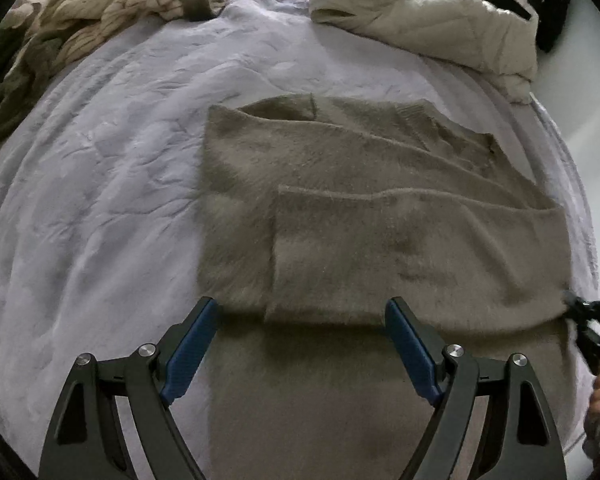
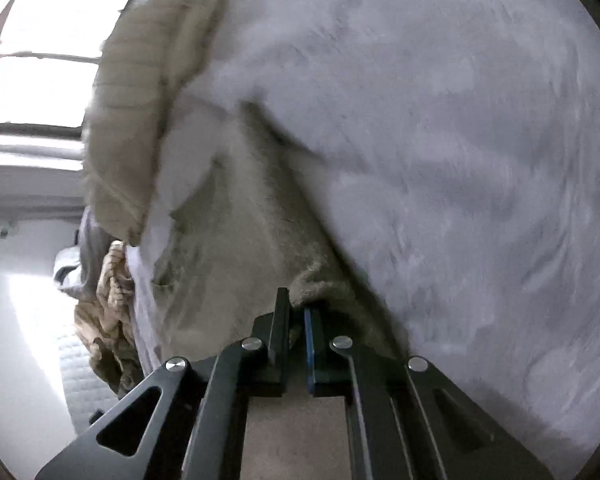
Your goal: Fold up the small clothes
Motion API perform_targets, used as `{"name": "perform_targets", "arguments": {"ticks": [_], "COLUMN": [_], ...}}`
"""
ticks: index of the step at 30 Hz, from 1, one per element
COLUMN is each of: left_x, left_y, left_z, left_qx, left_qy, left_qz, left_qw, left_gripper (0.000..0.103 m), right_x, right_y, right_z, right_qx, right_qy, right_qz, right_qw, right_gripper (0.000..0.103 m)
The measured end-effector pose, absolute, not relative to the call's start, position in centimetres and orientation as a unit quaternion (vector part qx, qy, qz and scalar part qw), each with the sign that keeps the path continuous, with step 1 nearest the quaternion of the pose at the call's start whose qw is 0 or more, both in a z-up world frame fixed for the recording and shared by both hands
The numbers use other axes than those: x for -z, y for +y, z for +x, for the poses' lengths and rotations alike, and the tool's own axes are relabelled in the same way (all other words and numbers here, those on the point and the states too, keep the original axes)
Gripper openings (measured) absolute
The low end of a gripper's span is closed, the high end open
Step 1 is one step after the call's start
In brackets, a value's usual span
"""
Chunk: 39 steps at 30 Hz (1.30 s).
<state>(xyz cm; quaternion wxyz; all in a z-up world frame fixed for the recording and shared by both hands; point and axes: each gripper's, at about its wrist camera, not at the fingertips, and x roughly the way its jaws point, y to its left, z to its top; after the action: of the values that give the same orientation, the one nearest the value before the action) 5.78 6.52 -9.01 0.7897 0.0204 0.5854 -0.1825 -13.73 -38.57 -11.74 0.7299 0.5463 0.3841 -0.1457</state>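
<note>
A fuzzy taupe sweater [image 1: 360, 184] lies flat on the bed, with a sleeve folded across its body. My left gripper [image 1: 300, 312] hovers open over the sweater's near edge, nothing between its blue pads. At the right edge of the left wrist view, my right gripper [image 1: 572, 304] pinches the sweater's right corner, a hand behind it. In the right wrist view, my right gripper [image 2: 298, 312] is shut on a bunched edge of the sweater [image 2: 236, 240]; this view is blurred.
The lavender quilted bedspread [image 1: 100, 184] stretches bare to the left. A cream cable-knit garment [image 1: 112, 4] lies at the far left, a cream puffer jacket [image 1: 428, 12] at the far right. The bed's right edge and white floor sit beyond. A window [image 2: 44, 52] shows in the right wrist view.
</note>
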Motion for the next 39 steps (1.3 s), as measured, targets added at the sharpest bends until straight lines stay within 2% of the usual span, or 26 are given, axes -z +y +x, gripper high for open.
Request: {"name": "perform_targets", "arguments": {"ticks": [5, 10, 13, 15, 20, 26, 29, 39], "left_x": [10.2, 9.2, 8.1, 7.3, 6.2, 4.1, 3.2, 1.5], "left_y": [5.5, 5.9, 6.2, 6.2, 5.4, 3.8, 3.0, 1.9], "left_z": [5.7, 5.4, 4.6, 3.7, 1.4, -1.6, -2.8, -6.4], "left_qx": [0.181, 0.173, 0.170, 0.170, 0.179, 0.204, 0.209, 0.181], "left_qy": [0.585, 0.600, 0.606, 0.608, 0.617, 0.621, 0.626, 0.630], "left_qz": [0.052, 0.056, 0.062, 0.074, 0.103, 0.113, 0.108, 0.106], "left_qw": [0.789, 0.779, 0.774, 0.772, 0.759, 0.748, 0.743, 0.748], "left_gripper": [0.085, 0.085, 0.085, 0.085, 0.085, 0.085, 0.085, 0.085], "right_x": [13.4, 12.0, 10.4, 9.2, 7.0, 5.4, 5.0, 5.0], "right_y": [-38.9, -38.5, -37.2, -36.0, -33.4, -31.5, -30.7, -30.6], "right_z": [-14.4, -15.3, -15.8, -16.2, -17.4, -18.4, -18.6, -19.4], "right_qx": [0.140, 0.140, 0.134, 0.127, 0.121, 0.101, 0.086, 0.033], "right_qy": [0.416, 0.455, 0.482, 0.500, 0.530, 0.550, 0.562, 0.578], "right_qz": [0.540, 0.511, 0.484, 0.461, 0.420, 0.406, 0.397, 0.388], "right_qw": [0.718, 0.716, 0.719, 0.722, 0.727, 0.723, 0.721, 0.718], "right_gripper": [0.007, 0.016, 0.028, 0.050, 0.052, 0.066, 0.081, 0.088]}}
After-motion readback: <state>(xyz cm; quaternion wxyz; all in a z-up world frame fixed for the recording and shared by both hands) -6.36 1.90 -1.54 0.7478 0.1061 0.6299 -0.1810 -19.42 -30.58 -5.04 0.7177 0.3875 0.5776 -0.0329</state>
